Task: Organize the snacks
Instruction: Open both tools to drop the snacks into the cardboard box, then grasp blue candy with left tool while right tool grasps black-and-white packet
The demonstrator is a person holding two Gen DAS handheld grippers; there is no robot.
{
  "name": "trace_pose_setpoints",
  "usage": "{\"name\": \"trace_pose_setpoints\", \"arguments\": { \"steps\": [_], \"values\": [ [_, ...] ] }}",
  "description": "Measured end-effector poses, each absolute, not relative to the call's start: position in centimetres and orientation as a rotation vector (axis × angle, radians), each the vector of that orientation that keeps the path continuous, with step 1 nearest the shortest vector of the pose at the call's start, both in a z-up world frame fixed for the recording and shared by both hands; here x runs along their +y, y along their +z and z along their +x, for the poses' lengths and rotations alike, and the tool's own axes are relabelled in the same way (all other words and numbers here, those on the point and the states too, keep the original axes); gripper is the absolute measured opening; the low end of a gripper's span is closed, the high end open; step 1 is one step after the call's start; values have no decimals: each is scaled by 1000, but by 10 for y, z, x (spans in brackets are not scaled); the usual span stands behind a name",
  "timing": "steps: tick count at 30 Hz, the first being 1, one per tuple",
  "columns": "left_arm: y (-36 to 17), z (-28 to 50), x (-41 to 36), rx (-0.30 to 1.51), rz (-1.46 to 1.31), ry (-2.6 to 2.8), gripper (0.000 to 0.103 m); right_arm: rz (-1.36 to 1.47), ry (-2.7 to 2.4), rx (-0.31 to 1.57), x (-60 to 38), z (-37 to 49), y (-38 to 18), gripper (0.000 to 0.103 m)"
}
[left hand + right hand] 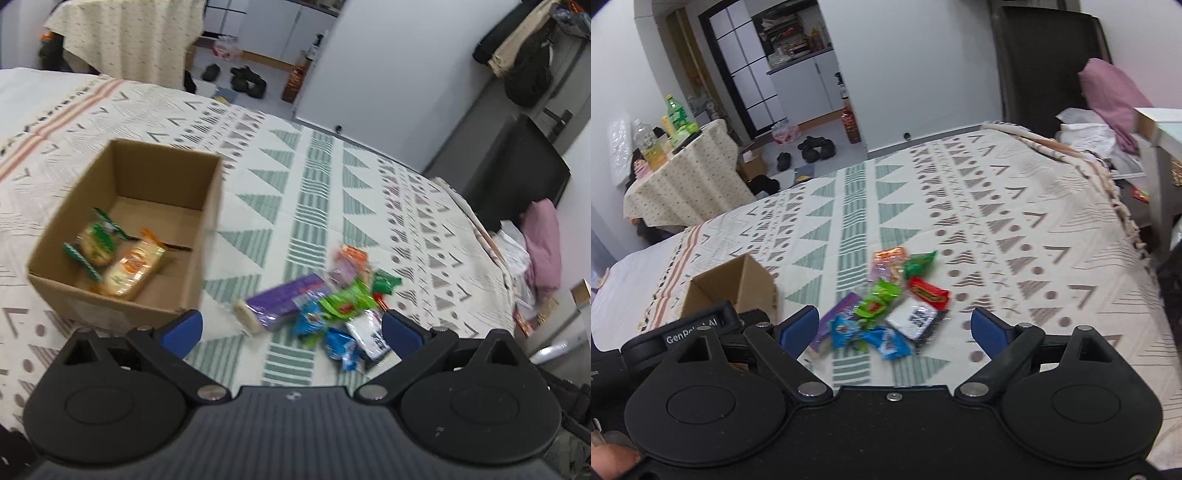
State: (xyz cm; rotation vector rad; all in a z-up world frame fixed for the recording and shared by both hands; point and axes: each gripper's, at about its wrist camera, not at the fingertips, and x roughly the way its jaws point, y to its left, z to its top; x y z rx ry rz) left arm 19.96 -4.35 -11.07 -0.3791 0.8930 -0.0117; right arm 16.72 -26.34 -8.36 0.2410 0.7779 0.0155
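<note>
Left wrist view: our left gripper (291, 326) has jaws spread wide, nothing between the pads. Cardboard box (122, 225) sits at 10 o'clock on the patterned bedspread (310, 192), with a green-wrapped snack (96, 242) and an orange-wrapped snack (135, 267) inside. Loose snack pile (332, 306) lies at 1 o'clock, just beside the box. Right wrist view: our right gripper (895, 326) is also released and empty, pile (890, 302) dead ahead at 12, box (733, 286) at 10.
</note>
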Motion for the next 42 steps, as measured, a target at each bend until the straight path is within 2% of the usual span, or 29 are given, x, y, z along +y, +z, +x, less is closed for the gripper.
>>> {"name": "trace_pose_setpoints", "arguments": {
  "steps": [12,19,25,28,36,42],
  "values": [
    [-128,214,-77,949,-426,-28,103,285,68,806,-307,179,-113,91],
    [-161,226,-100,1037,-431,-44,101,404,78,809,-336,192,-142,91],
    [-183,237,-105,1104,-541,23,99,507,102,836,-347,208,-167,90],
    [-190,244,-107,1109,-567,70,92,553,100,855,-353,217,-180,90],
    [-216,264,-113,1135,-571,91,78,656,115,916,-361,238,-213,75],
    [-235,274,-115,1179,-636,106,61,725,134,946,-363,249,-231,67]
  ]
}}
